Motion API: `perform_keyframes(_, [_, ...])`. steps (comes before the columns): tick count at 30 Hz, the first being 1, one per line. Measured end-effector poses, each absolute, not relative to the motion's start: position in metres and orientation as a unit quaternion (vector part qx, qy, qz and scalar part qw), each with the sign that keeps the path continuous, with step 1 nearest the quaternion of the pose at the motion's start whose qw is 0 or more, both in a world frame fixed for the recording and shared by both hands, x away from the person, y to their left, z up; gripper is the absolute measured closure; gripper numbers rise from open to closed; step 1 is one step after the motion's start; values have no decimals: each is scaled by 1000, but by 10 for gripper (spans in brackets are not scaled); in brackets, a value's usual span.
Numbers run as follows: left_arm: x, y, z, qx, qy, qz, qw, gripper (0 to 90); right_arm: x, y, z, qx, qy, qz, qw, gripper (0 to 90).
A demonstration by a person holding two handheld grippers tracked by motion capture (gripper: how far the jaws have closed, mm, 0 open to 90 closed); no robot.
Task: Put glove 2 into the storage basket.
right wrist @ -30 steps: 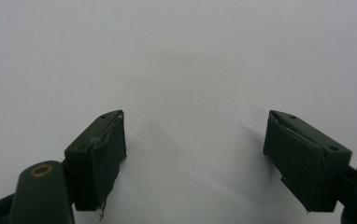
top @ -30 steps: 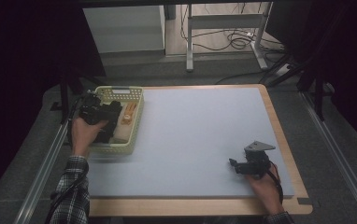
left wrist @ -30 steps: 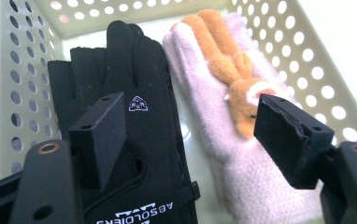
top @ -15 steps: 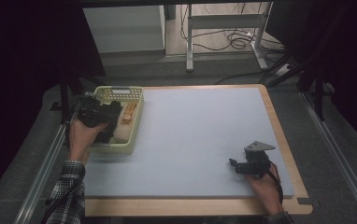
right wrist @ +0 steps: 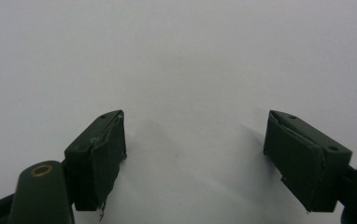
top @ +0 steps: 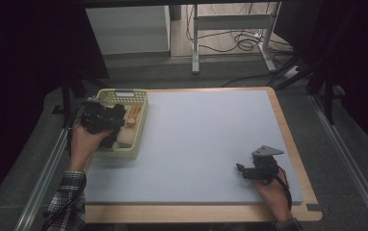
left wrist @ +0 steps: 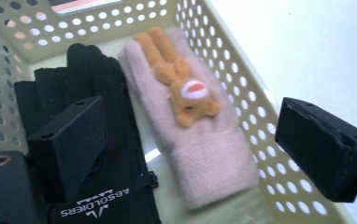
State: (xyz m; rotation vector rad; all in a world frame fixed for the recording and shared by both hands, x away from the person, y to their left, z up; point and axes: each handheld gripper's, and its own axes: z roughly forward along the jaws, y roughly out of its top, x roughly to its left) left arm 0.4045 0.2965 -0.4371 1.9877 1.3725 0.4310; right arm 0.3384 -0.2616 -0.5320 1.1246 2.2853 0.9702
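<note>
High view: the pale yellow perforated plastic basket (top: 138, 126) sits at the left edge of the light blue table mat (top: 206, 144), its right wall along the mat's left side and its far end near the wooden border at the back. To its right the mat lies bare as far as the right gripper (top: 242, 169), which rests near the front right corner, well apart from the basket, with open mat ahead of it and to its left.

The left gripper (top: 117, 115) hangs over the left half of the basket, held by a hand in a plaid sleeve. Its 2 jaws have just been opening and now stand wide apart, pressing on nothing. In the left gripper view (left wrist: 190, 140) one jaw is above the black fabric glove with white lettering (left wrist: 88, 140) and the other is out past the basket's right wall.

Between them lies the pale pink knitted mitten with an orange plush animal on its back (left wrist: 204, 154), flat on the basket floor beside the black glove, the 2 touching along their sides. Its long axis runs along the basket's length: cuff toward the gripper, fingertip end toward the far wall. The black glove lies parallel.

The right gripper's jaws (right wrist: 193, 158) are spread wide over bare mat, holding nothing.
</note>
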Motion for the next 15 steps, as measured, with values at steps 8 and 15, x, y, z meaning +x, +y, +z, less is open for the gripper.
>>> perform_keyframes(8, [397, 289, -435, 767, 512, 162, 351, 84, 338, -262, -532, 404, 821, 347, 206, 206])
perform_keyframes(15, [390, 279, -433, 774, 494, 162, 361, 75, 338, -262, -532, 404, 821, 347, 207, 206])
